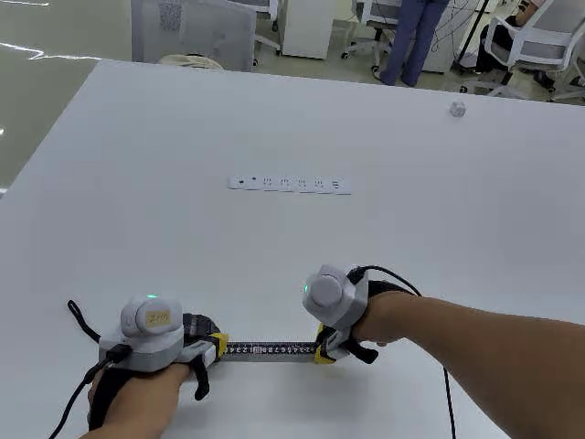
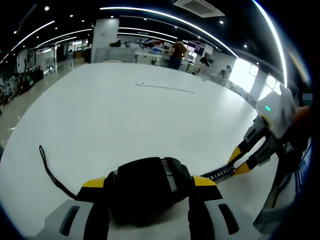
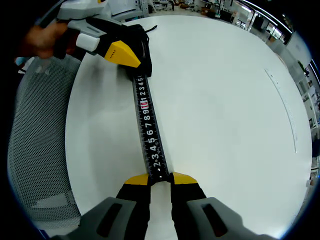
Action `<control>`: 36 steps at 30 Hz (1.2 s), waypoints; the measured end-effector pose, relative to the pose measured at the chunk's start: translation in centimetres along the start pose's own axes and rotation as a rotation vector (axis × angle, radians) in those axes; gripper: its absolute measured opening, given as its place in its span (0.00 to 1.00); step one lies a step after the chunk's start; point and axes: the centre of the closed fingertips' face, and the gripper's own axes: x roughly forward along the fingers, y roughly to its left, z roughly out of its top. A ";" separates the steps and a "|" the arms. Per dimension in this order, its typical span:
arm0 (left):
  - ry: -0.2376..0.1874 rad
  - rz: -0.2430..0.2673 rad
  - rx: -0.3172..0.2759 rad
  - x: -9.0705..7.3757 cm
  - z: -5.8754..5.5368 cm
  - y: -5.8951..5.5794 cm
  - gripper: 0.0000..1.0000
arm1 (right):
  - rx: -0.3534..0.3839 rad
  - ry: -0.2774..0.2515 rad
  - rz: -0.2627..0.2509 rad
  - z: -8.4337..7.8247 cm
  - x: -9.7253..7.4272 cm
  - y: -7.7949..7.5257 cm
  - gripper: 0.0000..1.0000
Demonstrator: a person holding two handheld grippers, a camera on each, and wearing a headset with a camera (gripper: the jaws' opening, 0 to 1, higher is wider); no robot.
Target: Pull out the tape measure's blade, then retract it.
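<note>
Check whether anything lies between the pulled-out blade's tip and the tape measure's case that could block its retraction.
Nothing visible does. The dark numbered blade runs unobstructed over the white table from the right hand-held gripper to the black tape measure case in the left hand-held gripper. The white power strip lies well beyond it.

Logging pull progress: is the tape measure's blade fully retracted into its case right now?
No, the right gripper view shows a numbered stretch of blade running out of the case to the right gripper.
</note>
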 end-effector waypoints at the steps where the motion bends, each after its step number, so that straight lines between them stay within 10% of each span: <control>1: 0.000 0.000 0.000 0.0 0.0 0.0 0.60 | 0.000 -0.001 0.000 0.1 0.0 0.0 0.15; 36: 0.004 -0.005 -0.007 0.1 0.0 0.1 0.60 | -0.006 -0.021 0.007 1.7 0.5 0.3 0.15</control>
